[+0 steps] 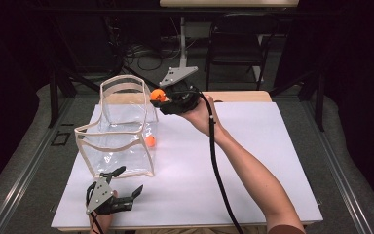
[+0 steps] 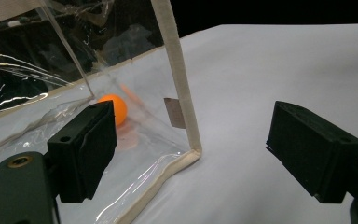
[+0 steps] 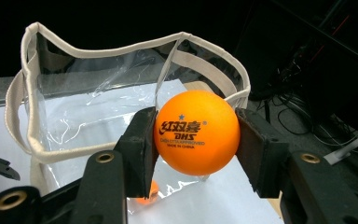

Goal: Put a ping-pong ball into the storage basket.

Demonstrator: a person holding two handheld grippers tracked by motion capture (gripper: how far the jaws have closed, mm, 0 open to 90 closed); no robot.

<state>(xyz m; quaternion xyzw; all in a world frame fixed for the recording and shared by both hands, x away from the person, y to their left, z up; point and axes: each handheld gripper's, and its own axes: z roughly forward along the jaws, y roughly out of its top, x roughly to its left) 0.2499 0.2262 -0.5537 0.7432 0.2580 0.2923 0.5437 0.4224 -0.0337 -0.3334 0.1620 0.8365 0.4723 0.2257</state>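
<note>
One raised right claw [image 3: 196,140] pinching orange ball [image 3: 196,133] beside clear bag [image 3: 98,112] rim

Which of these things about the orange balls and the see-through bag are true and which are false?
1. The right gripper is squeezing an orange table-tennis ball with printed writing. True.
2. The clear plastic bag with cream fabric edging lies flat on the table. False: it stands upright with its top open.
3. A second orange ball already sits inside the bag. True.
4. The left gripper is holding the bag's edge. False: its jaws stand wide apart, pressing nothing, with the bag's corner between them.
5. The white table top is covered with balls. False: the two orange balls are the ones to be seen.
</note>
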